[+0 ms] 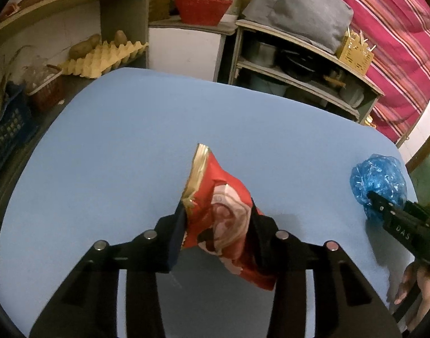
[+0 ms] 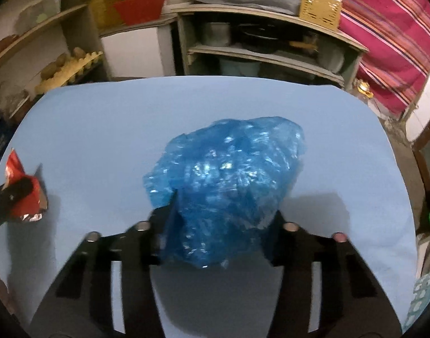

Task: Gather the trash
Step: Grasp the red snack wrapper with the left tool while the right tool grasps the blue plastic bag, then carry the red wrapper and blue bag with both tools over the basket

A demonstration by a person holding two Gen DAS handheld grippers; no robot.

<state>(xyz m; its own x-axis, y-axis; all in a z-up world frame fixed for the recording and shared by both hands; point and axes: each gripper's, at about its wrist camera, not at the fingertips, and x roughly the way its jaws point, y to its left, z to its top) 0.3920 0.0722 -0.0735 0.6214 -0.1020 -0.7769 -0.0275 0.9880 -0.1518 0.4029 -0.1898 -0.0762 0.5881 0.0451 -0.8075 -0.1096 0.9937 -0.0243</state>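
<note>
Nearest the lens in the left wrist view, your left gripper (image 1: 215, 225) is clamping the red snack wrapper (image 1: 219, 214) at lower centre of the frame, both pads pressing its crumpled sides. The wrapper is standing tilted over the blue tabletop (image 1: 116, 169), its long axis running from lower right up to the gold sealed edge, which is pointing toward upper left. Keep that squeeze steady and lift straight up so the slick foil is not sliding out.

In the right wrist view, your right gripper (image 2: 217, 225) is closing on the crumpled blue plastic bag (image 2: 229, 183) at centre frame, the film bulging between the jaws. The bag is a rounded wad with no clear long axis, leaning slightly toward upper right. Gather more film before lifting, since loose folds could be slipping free.
</note>
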